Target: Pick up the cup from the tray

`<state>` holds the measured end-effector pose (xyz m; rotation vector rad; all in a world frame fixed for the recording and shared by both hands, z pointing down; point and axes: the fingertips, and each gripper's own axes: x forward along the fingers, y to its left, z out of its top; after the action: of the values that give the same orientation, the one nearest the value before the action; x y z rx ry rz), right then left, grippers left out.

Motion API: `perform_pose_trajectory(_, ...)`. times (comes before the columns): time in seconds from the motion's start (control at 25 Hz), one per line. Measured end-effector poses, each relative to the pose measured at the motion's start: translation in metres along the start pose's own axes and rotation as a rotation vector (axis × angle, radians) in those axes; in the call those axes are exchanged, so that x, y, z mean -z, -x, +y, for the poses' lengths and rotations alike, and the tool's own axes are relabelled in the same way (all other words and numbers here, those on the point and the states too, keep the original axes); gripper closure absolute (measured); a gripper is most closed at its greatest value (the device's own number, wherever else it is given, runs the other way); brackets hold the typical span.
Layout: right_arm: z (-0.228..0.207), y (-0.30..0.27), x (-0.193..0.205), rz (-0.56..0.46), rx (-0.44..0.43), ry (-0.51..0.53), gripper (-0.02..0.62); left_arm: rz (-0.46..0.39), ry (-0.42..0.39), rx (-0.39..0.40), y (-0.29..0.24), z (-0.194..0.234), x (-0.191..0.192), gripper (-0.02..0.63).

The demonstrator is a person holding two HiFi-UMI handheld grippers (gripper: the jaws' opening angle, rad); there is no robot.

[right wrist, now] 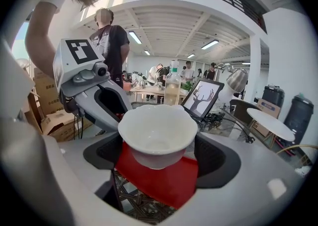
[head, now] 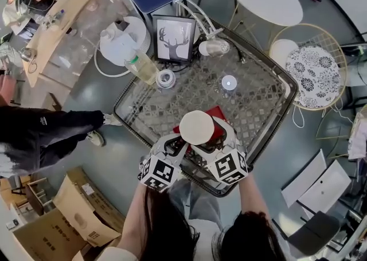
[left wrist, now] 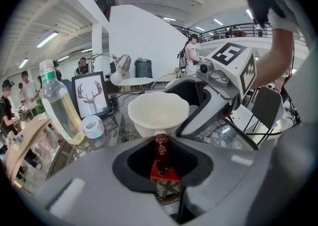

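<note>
White scalloped porcelain cup [right wrist: 158, 138] sits between the right gripper's [right wrist: 158, 151] wide-set jaws, their black pads closed against its sides, over a red flat tray [right wrist: 164, 183] at the near edge of the lattice-patterned glass table [head: 261, 102]. The left gripper [left wrist: 161, 163] pinches the tray's edge, just beside the cup. Along the far edge stand a clear plastic bottle of yellowish liquid [head: 141, 66], a roll of tape [head: 166, 78] and a framed deer picture [head: 174, 39], well apart from the cup.

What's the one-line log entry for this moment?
right gripper: shut on cup | left gripper: shut on red tray edge | cup: upright, over red tray | lift-off: cannot tell
</note>
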<state>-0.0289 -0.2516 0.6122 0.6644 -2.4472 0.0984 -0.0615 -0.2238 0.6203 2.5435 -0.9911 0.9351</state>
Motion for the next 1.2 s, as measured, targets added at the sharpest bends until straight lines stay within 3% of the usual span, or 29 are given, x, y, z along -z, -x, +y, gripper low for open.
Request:
perform_pose_trajectory(0.36,-0.017,0.045,0.002,0.021,0.130,-0.030,0.135,-0.035,-0.105,0.059,-0.006,-0.025,-0.035,0.538)
perform_pose_trajectory(0.8,-0.047,0.115,0.057,0.068,0.311,-0.176,0.135,-0.062,-0.214,0.261,-0.055,-0.091,-0.071,0.540)
perform_pose_trajectory(1.04,-0.054,0.132,0.091,0.097,0.368,-0.254,0.135,-0.040,-0.264,0.333,-0.082,-0.116,-0.072,0.540)
perform_pose_trajectory(1.2,-0.052,0.129,0.107,0.109,0.362,-0.297,0.135,-0.022,-0.244,0.369,-0.093,-0.122,-0.061,0.540)
